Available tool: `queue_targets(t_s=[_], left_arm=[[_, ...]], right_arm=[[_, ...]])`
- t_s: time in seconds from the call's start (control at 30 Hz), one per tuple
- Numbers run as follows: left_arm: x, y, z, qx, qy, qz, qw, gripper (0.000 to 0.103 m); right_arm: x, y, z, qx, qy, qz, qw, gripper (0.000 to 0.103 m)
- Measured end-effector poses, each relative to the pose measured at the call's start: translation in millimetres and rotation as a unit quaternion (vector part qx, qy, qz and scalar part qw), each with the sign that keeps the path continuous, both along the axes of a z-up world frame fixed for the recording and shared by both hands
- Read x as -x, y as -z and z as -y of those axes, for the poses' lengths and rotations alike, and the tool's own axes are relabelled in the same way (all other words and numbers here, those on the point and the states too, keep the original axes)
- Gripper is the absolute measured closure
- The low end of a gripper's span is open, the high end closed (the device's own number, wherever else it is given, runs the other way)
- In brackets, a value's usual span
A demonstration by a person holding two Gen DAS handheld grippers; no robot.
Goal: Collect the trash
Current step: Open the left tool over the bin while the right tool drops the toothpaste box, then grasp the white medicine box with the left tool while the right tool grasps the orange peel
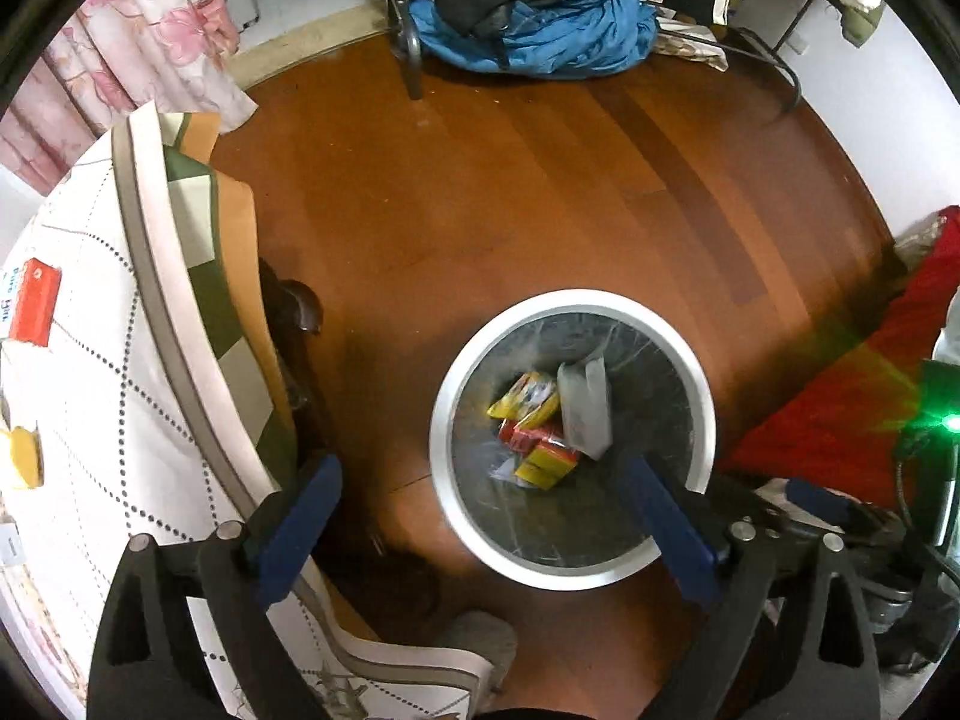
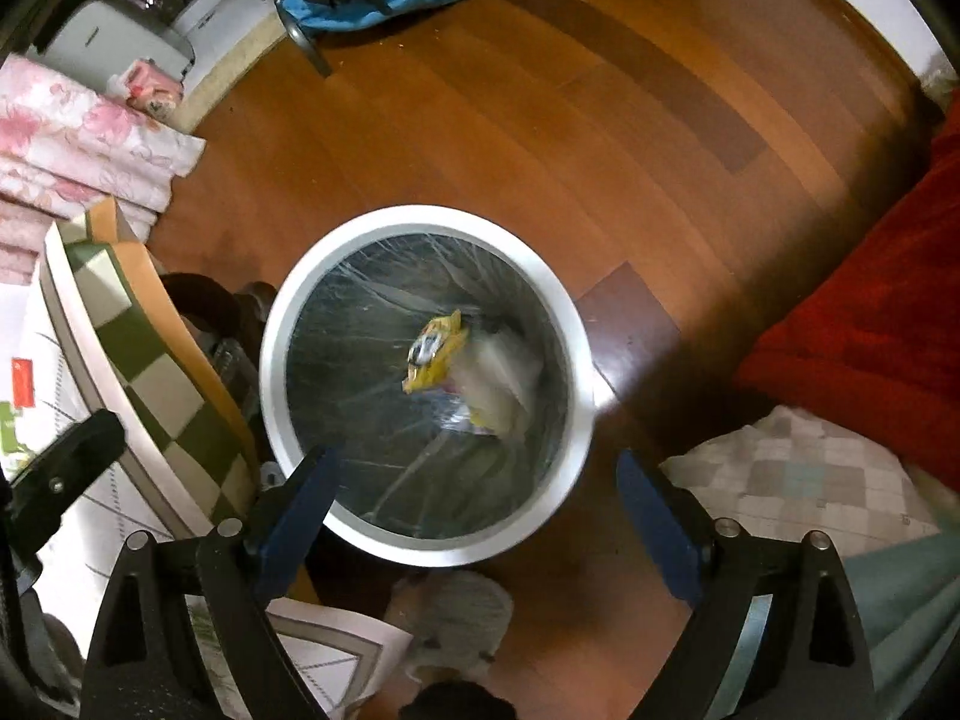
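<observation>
A round white bin (image 1: 672, 330) with a clear liner stands on the wooden floor; it also shows in the right wrist view (image 2: 288, 300). Inside lie yellow and red wrappers (image 1: 543, 447) and a white bag (image 1: 585, 402). In the right wrist view a yellow wrapper (image 2: 435, 354) and a blurred pale bag (image 2: 498, 384) are in the bin. My left gripper (image 1: 480, 480) is open and empty above the bin's left edge. My right gripper (image 2: 477, 480) is open and empty above the bin's near rim. On the table lie a red packet (image 1: 36, 300) and a yellow piece (image 1: 24, 456).
A table with a patterned cloth (image 1: 90, 396) stands left of the bin. A red blanket (image 2: 870, 300) lies right. A blue pile of clothes (image 1: 534, 30) and a black stand leg (image 1: 408, 42) are at the far side of the floor. Pink floral curtains (image 1: 120, 54) hang far left.
</observation>
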State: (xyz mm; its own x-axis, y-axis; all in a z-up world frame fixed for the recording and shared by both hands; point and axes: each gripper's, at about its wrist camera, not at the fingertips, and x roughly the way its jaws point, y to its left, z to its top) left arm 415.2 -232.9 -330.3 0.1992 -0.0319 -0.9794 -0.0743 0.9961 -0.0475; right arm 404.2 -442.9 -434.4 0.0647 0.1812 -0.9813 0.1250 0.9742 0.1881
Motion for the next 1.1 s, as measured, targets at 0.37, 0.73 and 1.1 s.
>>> queue_targets(t_s=[0.37,0.73,1.1], left_arm=[[17,-12,-2,-0.032,0.001,0.005,0.9995,0.005],[44,-60,-7,-0.032,-0.003,0.049,0.9983,0.005],[90,-150,-46,-0.025,-0.042,0.130,0.9903,0.005]], right_arm=[[21,-18,-3,0.048,-0.010,0.001,0.999,0.006],[48,-79,-8,0.058,-0.013,0.042,0.997,0.005],[85,-184,-29,0.023,-0.015,0.124,0.992,0.005]])
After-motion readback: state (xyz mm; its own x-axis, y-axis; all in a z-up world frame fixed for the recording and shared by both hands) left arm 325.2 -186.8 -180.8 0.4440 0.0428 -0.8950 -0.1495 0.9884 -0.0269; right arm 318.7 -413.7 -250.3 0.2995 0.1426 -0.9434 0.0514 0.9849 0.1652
